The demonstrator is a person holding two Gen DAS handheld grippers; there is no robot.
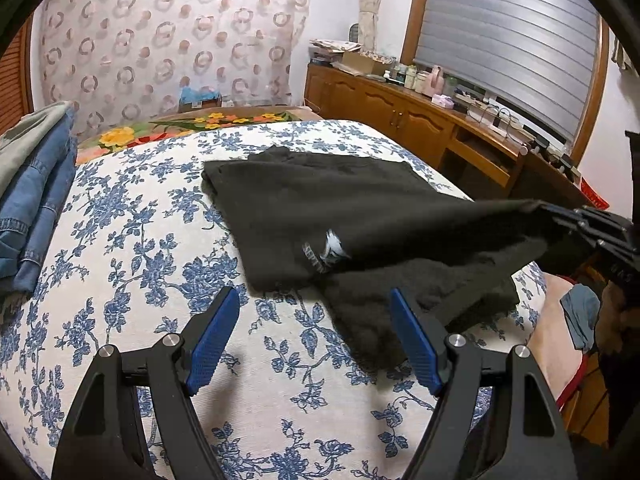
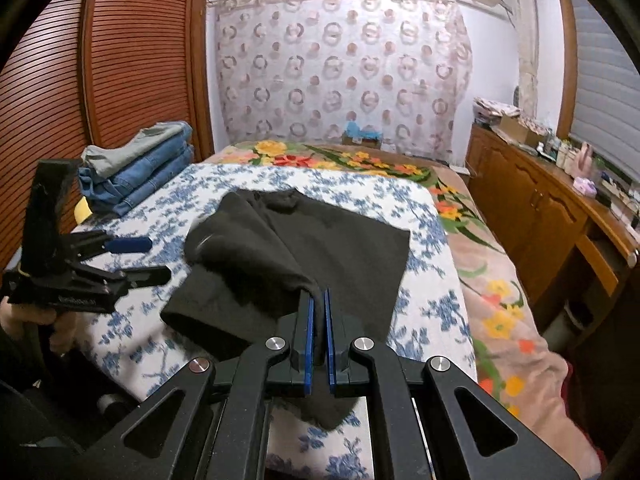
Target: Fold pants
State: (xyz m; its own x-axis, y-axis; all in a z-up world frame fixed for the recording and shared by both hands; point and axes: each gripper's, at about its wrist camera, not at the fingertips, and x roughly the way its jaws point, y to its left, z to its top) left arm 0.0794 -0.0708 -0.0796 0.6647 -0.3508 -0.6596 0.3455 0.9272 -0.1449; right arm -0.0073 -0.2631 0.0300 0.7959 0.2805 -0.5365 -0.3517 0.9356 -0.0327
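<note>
Black pants (image 1: 332,208) (image 2: 320,248) lie partly folded on the blue-flowered cloth of the bed (image 1: 120,240). A white logo (image 1: 330,250) shows on the upper layer. My right gripper (image 2: 319,294) (image 1: 548,210) is shut on an edge of the pants and holds that layer lifted off the cloth, over the layer below. My left gripper (image 1: 316,300) (image 2: 154,258) stands open just above the cloth at the near edge of the pants, nothing between its blue pads (image 1: 212,344). A hand (image 2: 40,316) holds it.
A stack of folded jeans (image 2: 140,168) (image 1: 32,200) with a grey-green garment on top sits at the bed's far left. A flowered blanket (image 2: 492,280) covers the rest of the bed. A wooden cabinet (image 2: 540,208) with clutter runs along the right; a slatted wardrobe (image 2: 100,60) stands left.
</note>
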